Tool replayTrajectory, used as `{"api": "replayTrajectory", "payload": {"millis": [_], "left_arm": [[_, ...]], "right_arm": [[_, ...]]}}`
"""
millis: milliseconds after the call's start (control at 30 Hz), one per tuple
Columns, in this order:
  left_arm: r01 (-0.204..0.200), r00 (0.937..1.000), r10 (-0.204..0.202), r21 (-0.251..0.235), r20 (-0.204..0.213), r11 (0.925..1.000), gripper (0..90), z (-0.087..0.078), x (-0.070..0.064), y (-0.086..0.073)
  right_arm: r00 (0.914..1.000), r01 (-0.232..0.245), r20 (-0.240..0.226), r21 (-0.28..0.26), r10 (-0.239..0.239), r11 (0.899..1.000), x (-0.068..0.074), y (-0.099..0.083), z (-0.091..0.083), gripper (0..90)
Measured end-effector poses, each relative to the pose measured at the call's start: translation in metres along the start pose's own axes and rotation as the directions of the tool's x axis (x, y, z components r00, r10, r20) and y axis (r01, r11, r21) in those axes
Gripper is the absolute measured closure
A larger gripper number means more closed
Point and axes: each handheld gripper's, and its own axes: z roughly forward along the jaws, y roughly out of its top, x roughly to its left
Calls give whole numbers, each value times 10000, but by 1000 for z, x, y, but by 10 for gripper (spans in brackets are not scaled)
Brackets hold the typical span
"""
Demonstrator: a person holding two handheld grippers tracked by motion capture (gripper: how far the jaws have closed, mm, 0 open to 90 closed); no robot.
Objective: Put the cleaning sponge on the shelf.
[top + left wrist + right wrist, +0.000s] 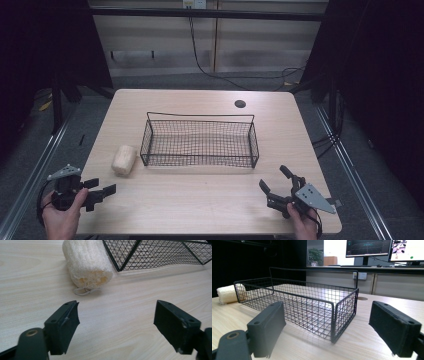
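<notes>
A pale loofah roll lies on the wooden table just left of a black wire basket. The basket holds nothing. My left gripper is open near the table's front left corner, a short way in front of the loofah, with nothing between its jaws. A looped string shows at the loofah's near end. My right gripper is open at the front right, jaws toward the basket's near right corner. The loofah peeks out behind the basket's far left end.
A round cable hole sits in the table near its back right. Monitors and a cabinet stand beyond the table. Metal rails run along the floor on both sides.
</notes>
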Motion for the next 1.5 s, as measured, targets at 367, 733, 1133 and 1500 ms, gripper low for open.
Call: {"api": "replayTrajectory", "payload": {"millis": [367,733,1133,1500], "left_arm": [[-33,9999,33,10,108,10000,207,-6,-5,16],[173,9993,-154,546,-352,9984,212,-2,-14,40],[437,9974,-502,1209,512,9917,343,-1,-15,54],[332,9993,-283,2407,-239,9700,229,14,-12,78]], "right_arm": [[10000,11,11,-1,-11,10000,0,0,0,128],[10000,7,12,-6,-7,10000,0,0,0,128],[10000,23,72,3,-23,10000,0,0,0,128],[10000,22,65,2,-22,10000,0,0,0,128]]}}
